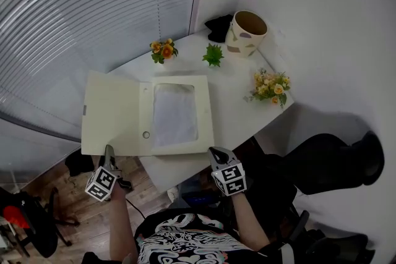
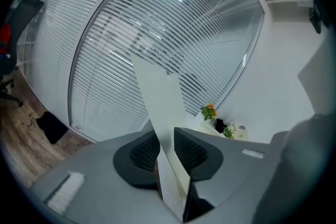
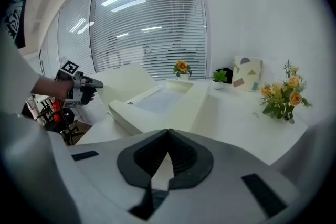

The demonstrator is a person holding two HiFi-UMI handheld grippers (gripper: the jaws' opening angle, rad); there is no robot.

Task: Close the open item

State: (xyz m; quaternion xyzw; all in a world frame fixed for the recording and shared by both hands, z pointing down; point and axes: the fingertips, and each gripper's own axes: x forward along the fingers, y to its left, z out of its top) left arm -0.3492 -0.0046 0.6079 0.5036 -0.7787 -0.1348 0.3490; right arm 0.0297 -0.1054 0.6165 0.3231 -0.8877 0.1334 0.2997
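An open cream box file [image 1: 205, 109] lies on the white table [image 1: 241, 102] with white paper [image 1: 175, 114] in its tray. Its lid [image 1: 111, 115] is folded out flat to the left, past the table's edge. My left gripper [image 1: 109, 153] is at the lid's near edge; in the left gripper view the lid [image 2: 157, 97] runs edge-on between the jaws, and the left gripper [image 2: 167, 152] is shut on it. My right gripper [image 1: 216, 153] hovers at the file's near right corner. In its own view the right gripper [image 3: 169, 136] is shut and holds nothing, with the file [image 3: 163, 102] ahead.
At the table's far end stand a patterned cup [image 1: 247, 33], a small green plant [image 1: 213, 55], orange flowers [image 1: 163, 49] and a black object [image 1: 218, 26]. A yellow bouquet [image 1: 271, 86] sits near the right edge. Window blinds [image 1: 93, 3] lie left, a black chair [image 1: 334, 164] right.
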